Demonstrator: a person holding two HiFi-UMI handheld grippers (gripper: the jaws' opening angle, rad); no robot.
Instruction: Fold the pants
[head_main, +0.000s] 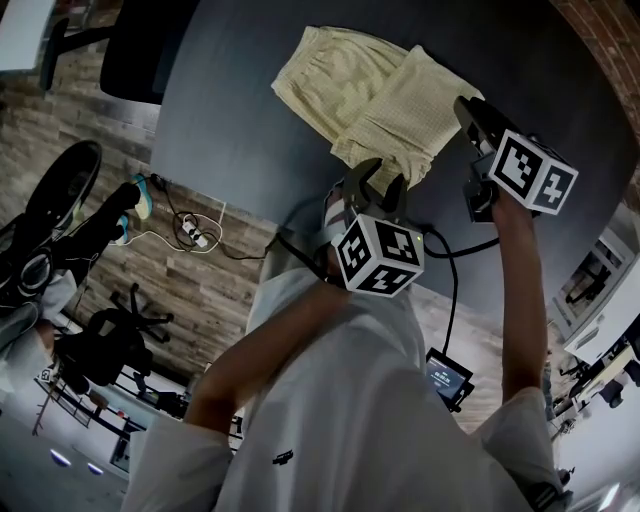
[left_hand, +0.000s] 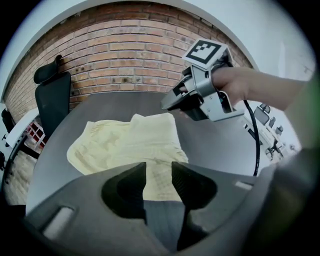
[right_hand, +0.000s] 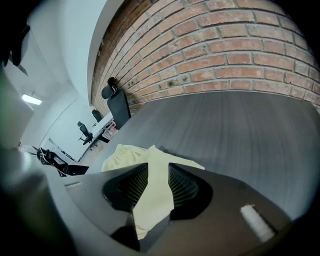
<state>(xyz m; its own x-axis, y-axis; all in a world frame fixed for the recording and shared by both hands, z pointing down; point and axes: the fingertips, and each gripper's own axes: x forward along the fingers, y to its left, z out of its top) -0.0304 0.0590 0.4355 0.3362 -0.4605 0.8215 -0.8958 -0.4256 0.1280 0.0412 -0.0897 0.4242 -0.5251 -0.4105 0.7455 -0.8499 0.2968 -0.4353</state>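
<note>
Pants (head_main: 370, 90) of pale yellow cloth lie on a dark grey round table (head_main: 230, 110), with 1 half laid partly over the other. The near hem points toward the person.

The left gripper (head_main: 378, 185) hangs just above the near edge of the cloth. In the left gripper view its 2 jaws stand apart. The hem of the pants (left_hand: 130, 142) and a strip of bare table (left_hand: 215, 140) show through the gap, and nothing is pressed between the pads. The right gripper (head_main: 470, 115) sits at the right side of the cloth. In the right gripper view its jaws are also apart. Yellow fabric (right_hand: 152, 187) fills the gap between them, but the ribbed pads do not close on it. From the left gripper view, the right gripper (left_hand: 172, 102) tilts down over the far right corner of the pants.

The tabletop (right_hand: 240, 130) is otherwise plain, with a faint grain. A red brick wall (left_hand: 130, 55) curves behind it, and a black office chair (left_hand: 52, 95) stands at its left end. On the wood-look floor (head_main: 150, 260) beside the table lie a white power strip (head_main: 190, 232) and loose cables.
</note>
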